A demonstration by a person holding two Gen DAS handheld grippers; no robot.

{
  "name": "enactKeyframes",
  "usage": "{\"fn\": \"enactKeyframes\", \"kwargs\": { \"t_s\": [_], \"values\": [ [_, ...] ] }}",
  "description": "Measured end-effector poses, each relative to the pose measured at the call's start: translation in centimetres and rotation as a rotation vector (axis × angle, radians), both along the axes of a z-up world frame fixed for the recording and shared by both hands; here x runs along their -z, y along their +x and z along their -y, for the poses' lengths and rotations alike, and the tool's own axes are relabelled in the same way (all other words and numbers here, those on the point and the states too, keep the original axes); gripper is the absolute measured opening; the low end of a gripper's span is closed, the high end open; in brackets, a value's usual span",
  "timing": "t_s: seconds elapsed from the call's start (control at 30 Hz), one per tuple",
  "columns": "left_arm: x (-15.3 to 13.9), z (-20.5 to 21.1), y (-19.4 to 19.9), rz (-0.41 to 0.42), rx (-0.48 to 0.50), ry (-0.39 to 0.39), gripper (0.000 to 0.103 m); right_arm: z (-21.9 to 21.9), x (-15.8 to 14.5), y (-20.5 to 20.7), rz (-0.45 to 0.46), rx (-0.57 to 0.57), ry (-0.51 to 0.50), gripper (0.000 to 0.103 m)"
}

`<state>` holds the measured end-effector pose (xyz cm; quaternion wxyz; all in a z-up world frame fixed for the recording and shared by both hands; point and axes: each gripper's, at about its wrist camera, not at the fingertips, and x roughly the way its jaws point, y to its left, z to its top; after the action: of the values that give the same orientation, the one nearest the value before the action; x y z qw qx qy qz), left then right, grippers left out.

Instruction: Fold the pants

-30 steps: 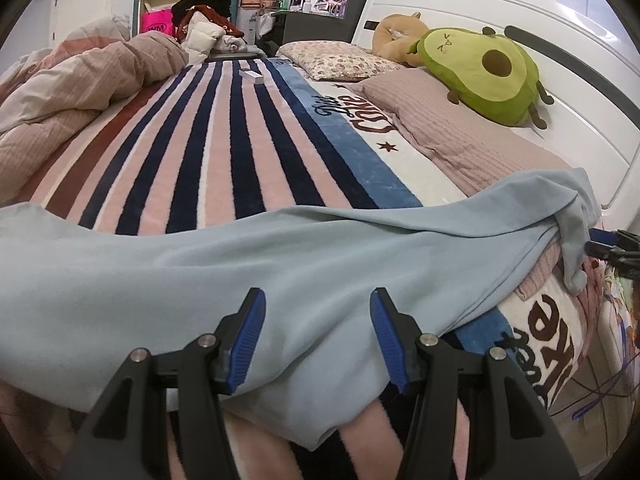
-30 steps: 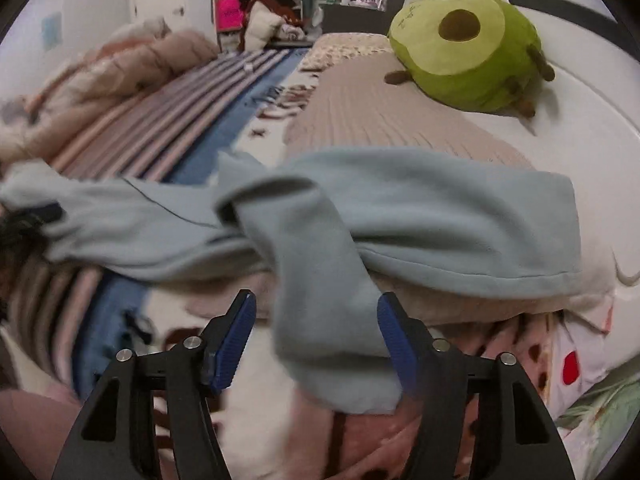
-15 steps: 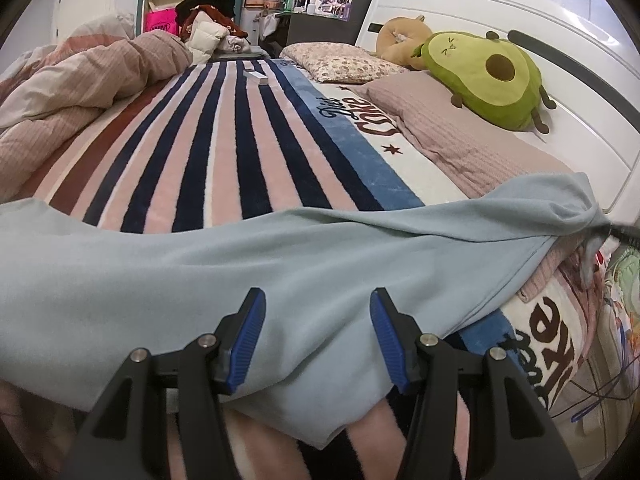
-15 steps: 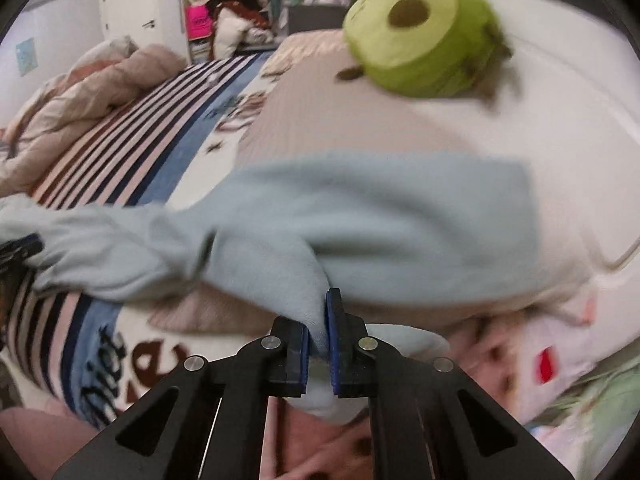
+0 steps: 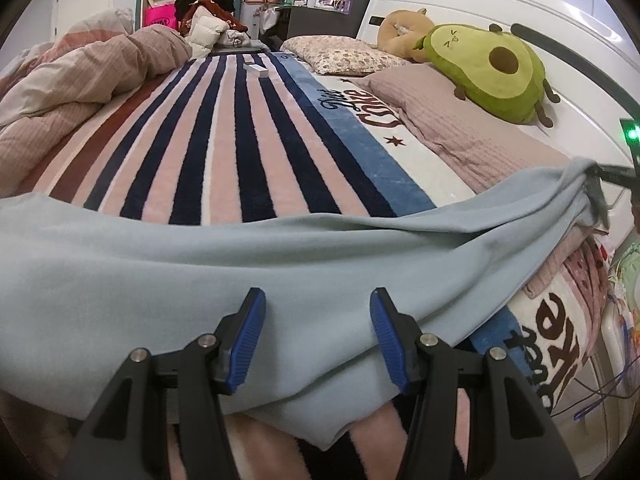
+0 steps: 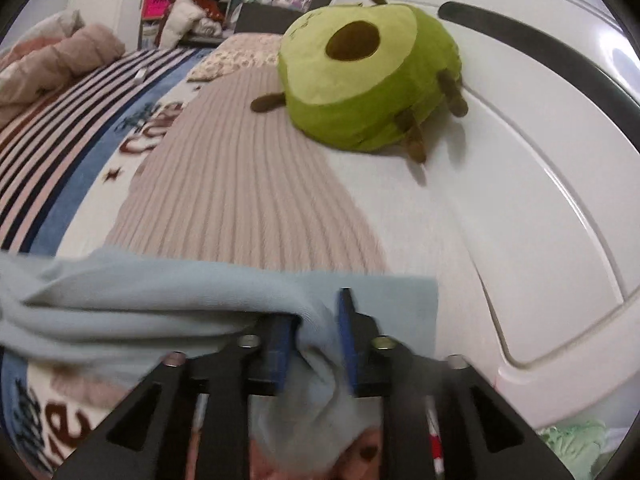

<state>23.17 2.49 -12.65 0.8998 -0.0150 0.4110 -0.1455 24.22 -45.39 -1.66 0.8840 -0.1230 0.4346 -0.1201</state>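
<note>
Light blue pants (image 5: 248, 264) lie stretched across the striped blanket near the bed's front edge. My left gripper (image 5: 316, 316) is open and hovers just above the pants, with cloth under both fingers. My right gripper (image 6: 316, 328) is shut on a bunched end of the pants (image 6: 168, 300) and holds it lifted over the pink pillow. In the left wrist view that raised end (image 5: 576, 184) shows at far right, pinched by the right gripper's dark tip (image 5: 612, 172).
A green avocado plush (image 6: 360, 76) rests against the white headboard (image 6: 540, 184). A ribbed pink pillow (image 6: 240, 184) lies beneath the right gripper. A rumpled pink duvet (image 5: 80, 76) fills the far left. A small white box (image 5: 256, 69) lies on the striped blanket (image 5: 208, 140).
My right gripper closed on the pants' end and lifted it up toward the pillow and headboard. The cloth pulled taut across the bed. My left gripper stayed open in place.
</note>
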Motion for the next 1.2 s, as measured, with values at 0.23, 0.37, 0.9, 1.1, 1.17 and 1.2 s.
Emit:
{"fn": "enactKeyframes", "kwargs": {
  "t_s": [0.23,0.37,0.9,1.1,1.17,1.2],
  "values": [
    [0.4,-0.5,0.4,-0.011,-0.029,0.003,0.050,1.0,-0.9,0.0,0.034,0.018,0.065,0.063],
    [0.1,-0.4,0.3,-0.004,-0.022,0.004,0.050,2.1,-2.6,-3.0,0.073,0.027,0.195,0.069],
    [0.2,-0.7,0.3,-0.004,-0.021,-0.007,0.050,2.5,0.8,-4.9,0.055,0.077,0.190,0.004],
    [-0.1,-0.8,0.1,0.008,-0.017,-0.008,0.050,3.0,-0.5,-2.4,-0.019,0.126,0.011,0.048],
    [0.1,-0.9,0.3,0.003,-0.021,-0.015,0.050,3.5,0.3,-1.7,-0.074,0.133,-0.064,0.061],
    [0.2,-1.0,0.4,0.001,-0.023,-0.015,0.050,3.9,0.4,-1.7,-0.084,0.130,-0.049,0.061]
  ]
}}
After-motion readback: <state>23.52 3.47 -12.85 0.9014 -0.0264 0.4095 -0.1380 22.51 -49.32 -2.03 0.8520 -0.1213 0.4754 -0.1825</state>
